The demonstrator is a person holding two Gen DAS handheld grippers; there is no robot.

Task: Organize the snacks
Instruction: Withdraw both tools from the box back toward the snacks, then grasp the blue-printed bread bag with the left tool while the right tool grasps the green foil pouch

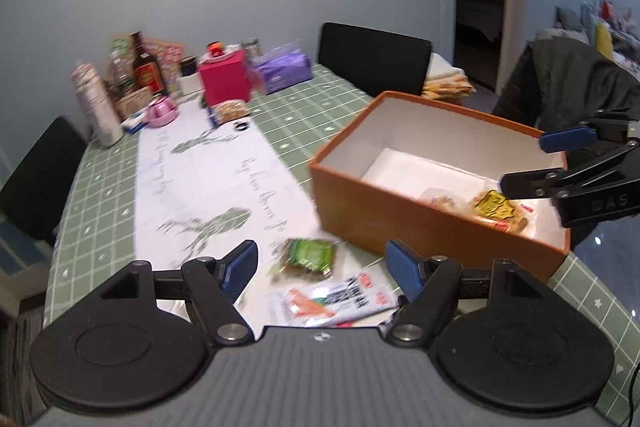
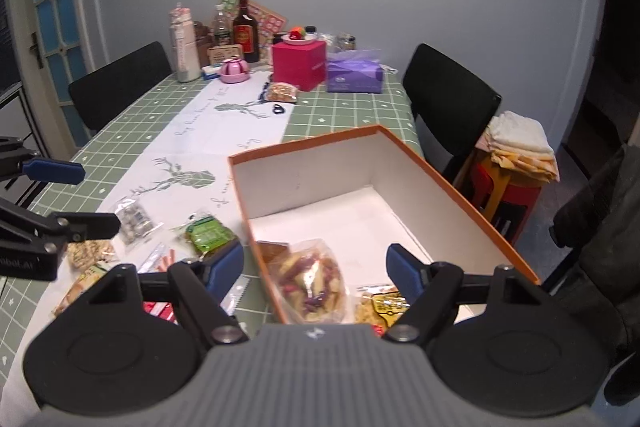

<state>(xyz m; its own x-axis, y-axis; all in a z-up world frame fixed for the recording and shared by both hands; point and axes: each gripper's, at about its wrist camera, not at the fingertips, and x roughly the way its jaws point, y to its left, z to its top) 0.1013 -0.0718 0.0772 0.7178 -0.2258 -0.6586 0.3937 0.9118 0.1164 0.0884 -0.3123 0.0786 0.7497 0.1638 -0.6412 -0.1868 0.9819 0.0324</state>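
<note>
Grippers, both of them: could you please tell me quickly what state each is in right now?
Left gripper: open, holding nothing, above the snack packets on the table.
Right gripper: open, holding nothing, over the orange box.

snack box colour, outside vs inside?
Box: orange outside, white inside. Clearest in the right wrist view.

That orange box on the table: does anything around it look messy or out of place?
Nothing is spilled or damaged. The box sits at an angle to the checked cloth, and several snack packets, like the green one, lie scattered beside it, not yet boxed. Both claws hang open.
</note>
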